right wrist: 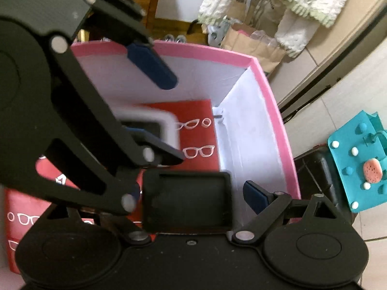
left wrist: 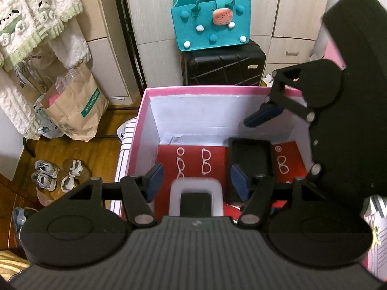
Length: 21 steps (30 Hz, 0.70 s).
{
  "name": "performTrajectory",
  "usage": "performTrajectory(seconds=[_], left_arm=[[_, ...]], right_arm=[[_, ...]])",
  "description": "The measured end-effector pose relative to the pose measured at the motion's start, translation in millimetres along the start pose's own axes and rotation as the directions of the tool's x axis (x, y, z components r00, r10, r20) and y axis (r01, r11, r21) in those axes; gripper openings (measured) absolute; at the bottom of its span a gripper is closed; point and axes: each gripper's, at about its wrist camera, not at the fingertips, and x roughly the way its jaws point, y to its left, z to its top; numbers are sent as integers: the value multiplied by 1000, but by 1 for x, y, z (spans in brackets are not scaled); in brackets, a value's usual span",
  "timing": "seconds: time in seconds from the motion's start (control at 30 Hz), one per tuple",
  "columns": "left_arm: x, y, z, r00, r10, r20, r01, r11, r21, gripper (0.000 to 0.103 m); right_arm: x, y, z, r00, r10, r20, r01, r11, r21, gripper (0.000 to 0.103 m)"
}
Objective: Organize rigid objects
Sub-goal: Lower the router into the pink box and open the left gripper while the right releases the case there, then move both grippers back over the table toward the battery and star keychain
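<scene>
Left gripper (left wrist: 197, 181) open, "hotwind" paper bag (left wrist: 79, 107)

Pink-rimmed box (left wrist: 193, 89) with white inner walls; red bag (left wrist: 193, 159) patterned with white spectacles; black tray (left wrist: 251, 154); white-edged black tray (left wrist: 196, 193); teal tote (left wrist: 210, 24), white pompoms, upper centre.

A teal felt bag (left wrist: 211, 24) sits on top of a black suitcase (left wrist: 223, 64), with a brown paper bag (left wrist: 75, 106) and small shoes (left wrist: 46, 175) on the floor to the suitcase's left.
</scene>
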Motion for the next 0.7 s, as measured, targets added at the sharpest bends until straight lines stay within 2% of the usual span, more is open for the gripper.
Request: performTrajectory(seconds=[0.07, 0.17, 0.23, 0.33, 0.43, 0.5, 0.63, 0.7], left_arm=[[-3, 3, -1, 1000, -11, -7, 11, 1000, -12, 63], [-17, 4, -5, 1000, -2, 30, 2, 1000, -6, 63], [-29, 3, -10, 998, 6, 58, -6, 1000, 5, 63], [-48, -1, -15, 997, -20, 70, 19, 1000, 11, 63], [-69, -11, -20, 994, -31, 102, 26, 999, 47, 63], [-83, -19, -24, 992, -35, 123, 26, 997, 72, 63], [-113, -34, -33, 986, -72, 150, 58, 994, 93, 63], [-126, -43, -38, 984, -86, 157, 69, 992, 108, 63]], right_arm=[[-11, -1, -5, 999, 9, 41, -10, 1000, 25, 95], [-34, -2, -17, 993, 14, 116, -24, 997, 79, 96], [-51, -1, -27, 986, -6, 165, -17, 991, 133, 96], [-82, 4, -47, 973, -48, 228, -4, 975, 220, 96], [-111, 8, -71, 956, -78, 283, -20, 944, 328, 96], [-127, 11, -84, 948, -85, 307, -35, 931, 364, 96], [-164, 29, -111, 942, -131, 309, -13, 906, 422, 96], [-177, 36, -121, 945, -125, 302, -24, 895, 446, 96]])
